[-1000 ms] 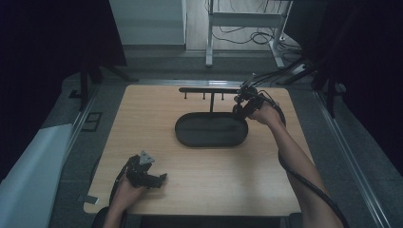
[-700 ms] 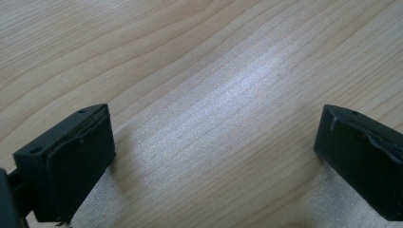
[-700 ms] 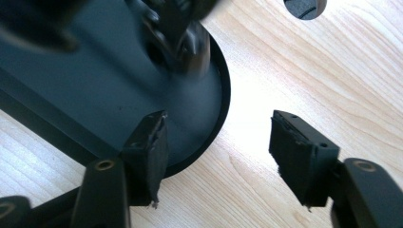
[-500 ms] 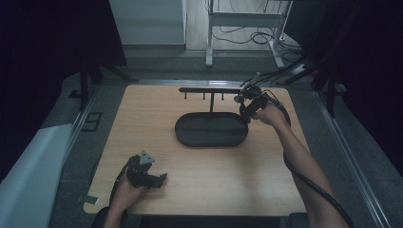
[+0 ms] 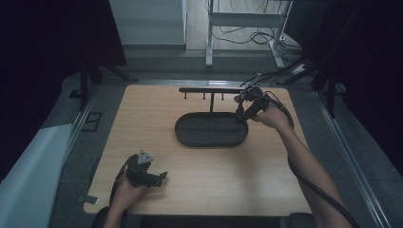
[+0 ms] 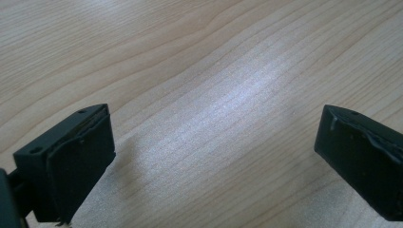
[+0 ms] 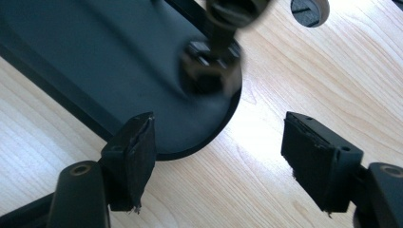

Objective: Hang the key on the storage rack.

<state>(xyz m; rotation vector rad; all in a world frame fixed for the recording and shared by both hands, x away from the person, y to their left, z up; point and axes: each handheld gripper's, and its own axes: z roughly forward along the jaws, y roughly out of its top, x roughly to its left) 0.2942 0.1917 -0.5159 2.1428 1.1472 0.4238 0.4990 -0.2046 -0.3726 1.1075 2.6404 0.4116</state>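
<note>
A black oval tray (image 5: 190, 135) lies at the middle of the wooden table. A black stand with a horizontal bar and short pegs (image 5: 209, 90) rises from the tray's rear edge. My right gripper (image 5: 239, 114) hovers at the tray's right end, open, with nothing between its jaws. In the right gripper view its jaws (image 7: 218, 156) straddle the tray's rounded rim (image 7: 209, 142), and a blurred post with its base (image 7: 211, 66) stands just beyond. My left gripper (image 5: 161, 178) rests near the front left of the table, open over bare wood (image 6: 214, 156).
The table (image 5: 285, 190) has bare wood in front of the tray and to either side. A small round dark disc (image 7: 310, 9) sits in the wood beyond the tray. Cables trail from the right gripper over the back right corner (image 5: 280, 102).
The right gripper has shifted slightly at the tray's right end, dipping a little toward the rim. The left gripper has stayed still.
</note>
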